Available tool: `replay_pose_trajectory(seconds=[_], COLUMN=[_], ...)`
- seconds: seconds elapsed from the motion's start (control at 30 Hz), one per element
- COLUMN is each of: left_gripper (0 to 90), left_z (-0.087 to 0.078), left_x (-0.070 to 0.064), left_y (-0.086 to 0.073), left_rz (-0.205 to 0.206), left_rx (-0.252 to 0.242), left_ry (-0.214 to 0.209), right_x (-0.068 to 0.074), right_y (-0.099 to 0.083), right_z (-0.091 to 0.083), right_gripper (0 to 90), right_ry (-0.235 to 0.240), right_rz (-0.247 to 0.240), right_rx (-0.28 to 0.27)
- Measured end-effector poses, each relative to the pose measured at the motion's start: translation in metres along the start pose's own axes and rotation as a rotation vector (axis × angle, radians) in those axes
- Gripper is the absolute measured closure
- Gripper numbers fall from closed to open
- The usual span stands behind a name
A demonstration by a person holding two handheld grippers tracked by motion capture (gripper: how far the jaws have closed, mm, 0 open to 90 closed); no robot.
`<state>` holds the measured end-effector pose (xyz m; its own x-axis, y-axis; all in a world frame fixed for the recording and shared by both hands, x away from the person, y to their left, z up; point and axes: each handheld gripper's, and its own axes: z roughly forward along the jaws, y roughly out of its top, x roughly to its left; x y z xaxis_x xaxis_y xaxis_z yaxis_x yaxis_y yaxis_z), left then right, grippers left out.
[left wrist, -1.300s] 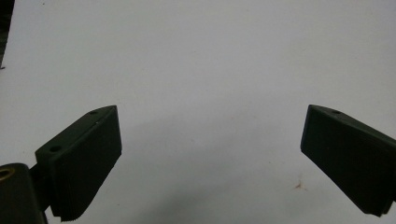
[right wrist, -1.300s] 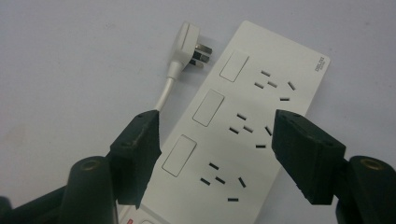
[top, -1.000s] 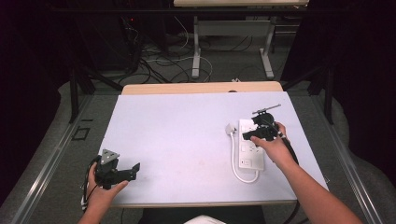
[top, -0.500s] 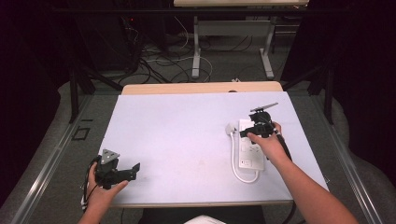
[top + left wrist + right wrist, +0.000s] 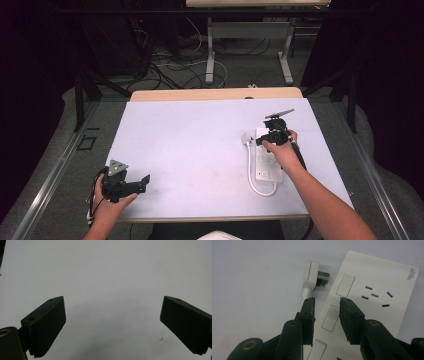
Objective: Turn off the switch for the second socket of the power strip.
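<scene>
A white power strip lies flat on the right side of the table, and its white cable loops round its left side to a white plug. In the right gripper view the plug lies on its side, its metal prongs pointing at the strip. My right gripper hovers over the strip's left edge just short of the plug, its jaws a little apart with nothing between them. At the front left my left gripper rests low, and its jaws stand wide open over bare table.
The white table top has a wooden strip along its far edge. Beyond it are table legs and loose cables on the floor. A small brown speck marks the table near my left gripper.
My right gripper has shifted slightly left over the power strip, toward the plug. The left gripper has stayed put.
</scene>
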<state>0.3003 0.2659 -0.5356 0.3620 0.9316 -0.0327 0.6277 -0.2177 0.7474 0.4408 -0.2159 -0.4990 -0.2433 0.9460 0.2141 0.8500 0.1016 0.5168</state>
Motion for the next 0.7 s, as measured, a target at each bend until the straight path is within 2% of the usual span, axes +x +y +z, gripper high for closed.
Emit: replay_pose_trajectory(seconds=[0.43,0.47,0.7], left_gripper=[7.4,7.5,7.8], left_z=[0.0,0.0,0.0], left_x=[0.0,0.0,0.0], left_y=[0.0,0.0,0.0], left_rz=[-0.006,-0.005,-0.004], left_rx=[-0.001,-0.001,0.002], left_ry=[0.002,0.003,0.003], right_x=[0.001,0.001,0.0], right_y=[0.001,0.002,0.002], right_z=[0.009,0.009,0.012], right_gripper=[82.9,84.1,87.2], right_ry=[-0.027,-0.016,-0.031], right_rz=[-0.009,-0.008,-0.012], right_rx=[-0.003,-0.002,0.006])
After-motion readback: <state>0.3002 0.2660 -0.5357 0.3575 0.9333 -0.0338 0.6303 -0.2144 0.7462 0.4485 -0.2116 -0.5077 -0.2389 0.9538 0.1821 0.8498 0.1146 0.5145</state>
